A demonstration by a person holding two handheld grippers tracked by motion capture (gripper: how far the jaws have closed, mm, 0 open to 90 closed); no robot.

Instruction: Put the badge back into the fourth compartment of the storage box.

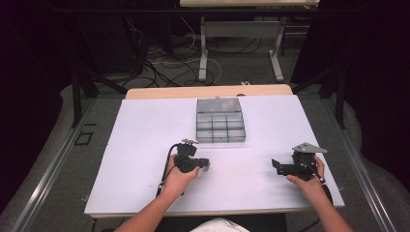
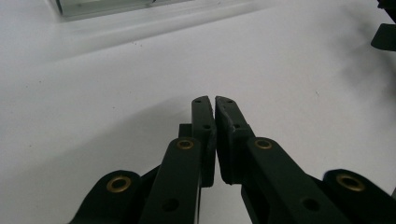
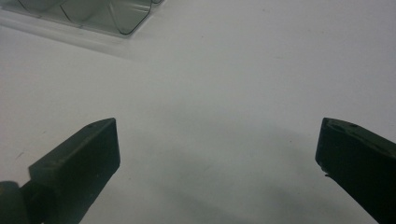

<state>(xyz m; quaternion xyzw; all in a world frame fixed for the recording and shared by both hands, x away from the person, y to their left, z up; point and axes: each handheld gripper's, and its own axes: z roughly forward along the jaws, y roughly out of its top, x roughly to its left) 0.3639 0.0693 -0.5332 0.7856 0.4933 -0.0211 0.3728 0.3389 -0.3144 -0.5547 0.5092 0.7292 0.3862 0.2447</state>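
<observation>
On a white tabletop [image 1: 145,145] in a dark room strewn with floor cables, sat a clear compartment box [image 1: 220,121], lid down, at the far middle, well apart from both grippers. Looked like an early step, nothing yet grasped: left gripper [image 2: 215,105] held low over the bare surface with jaws pressed together on nothing, right gripper [image 3: 217,154] low at the right with jaws spread wide and empty. Called next, by judgement, for a reach forward to the box; rested both forearms near the front edge, tools aimed inward toward each other.
</observation>
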